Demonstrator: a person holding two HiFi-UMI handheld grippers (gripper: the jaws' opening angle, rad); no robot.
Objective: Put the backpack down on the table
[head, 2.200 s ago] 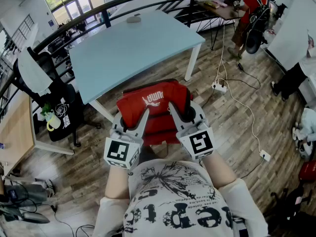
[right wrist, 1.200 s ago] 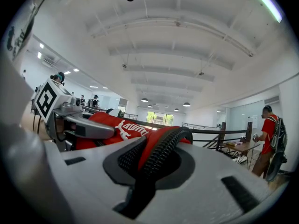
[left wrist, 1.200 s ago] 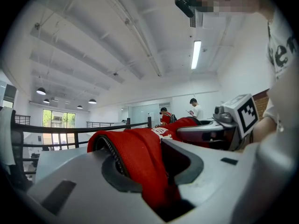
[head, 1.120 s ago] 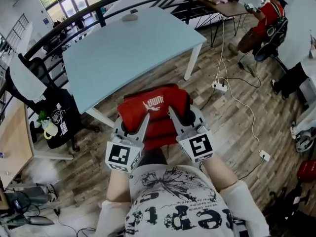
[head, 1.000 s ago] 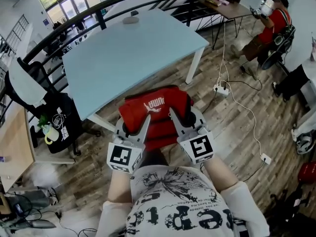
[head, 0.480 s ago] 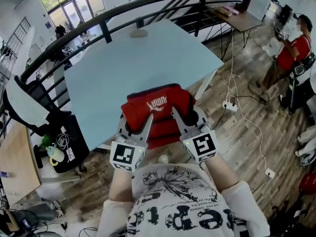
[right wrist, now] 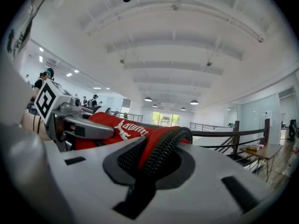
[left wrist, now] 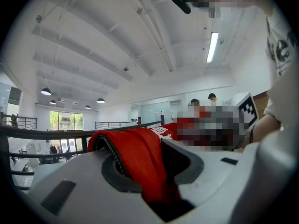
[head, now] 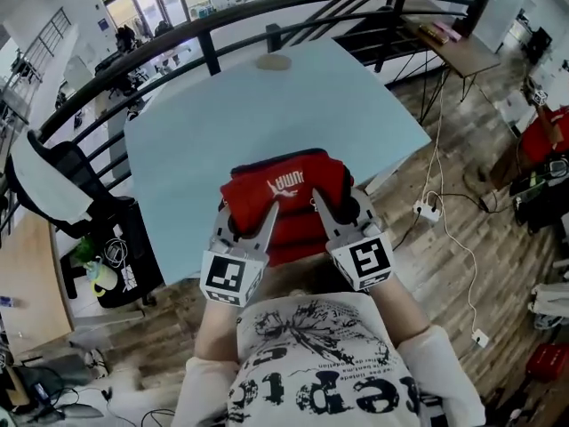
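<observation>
Red backpack (head: 283, 194) sits at the near edge of the pale blue table (head: 196, 140), contact unclear, left tool (head: 249, 222) clamped on its red fabric, right tool (head: 340, 212) clamped on its black-ribbed edge.

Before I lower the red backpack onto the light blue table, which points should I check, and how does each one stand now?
1. Left tool holds the backpack: ok, its jaws are shut on red fabric.
2. Right tool holds it: ok, its jaws are shut on a red fold with a black zipper.
3. Backpack is above the table: ok, it is over the near edge.
4. Landing place is free: ok, only a small flat object lies at the far edge.
5. Gap between the backpack's bottom and the tabletop: cannot tell, it is hidden underneath.
</observation>
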